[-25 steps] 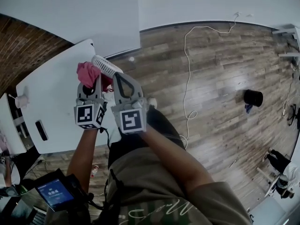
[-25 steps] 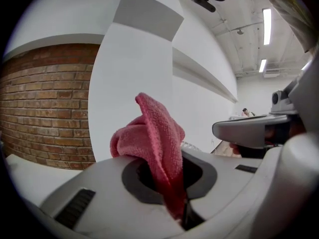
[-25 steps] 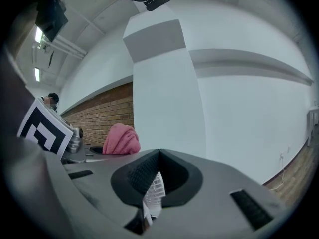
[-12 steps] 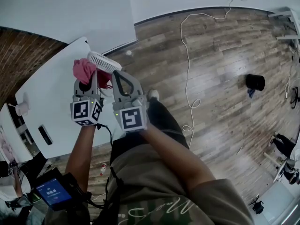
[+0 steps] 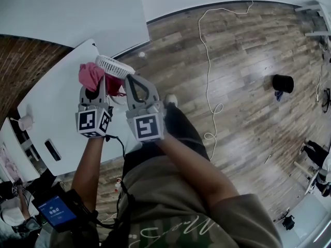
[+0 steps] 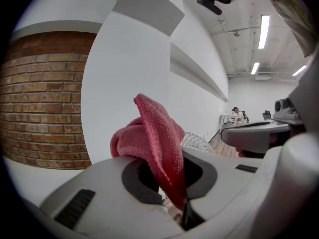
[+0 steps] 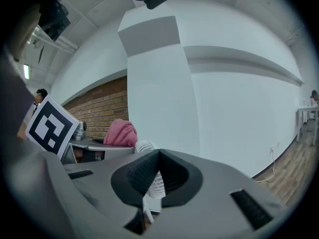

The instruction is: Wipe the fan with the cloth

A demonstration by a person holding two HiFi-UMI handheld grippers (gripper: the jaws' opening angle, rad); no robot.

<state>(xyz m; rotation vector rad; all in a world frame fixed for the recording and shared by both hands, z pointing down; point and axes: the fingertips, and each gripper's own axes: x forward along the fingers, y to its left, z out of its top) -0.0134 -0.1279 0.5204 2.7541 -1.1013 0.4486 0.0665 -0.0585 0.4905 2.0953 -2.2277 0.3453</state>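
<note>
Head view: alone shows the whole fan [image 5: 115,66], a white round slatted grille at upper left, just beside the cloth [image 5: 90,75], by the bench [image 5: 51,112] corner.
Left gripper [image 5: 98,89]: clenched on the cloth, a bunched pink towel rising from its jaws; its own view shows the nubby weave.
Right gripper [image 5: 129,80]: clamped on the fan's rim; its own view shows white ribs between the jaws.

Small white fan [image 5: 115,66] with ribbed grille, held tilted in the air; crumpled pink cloth [image 5: 91,75] bunched just beside it.
</note>
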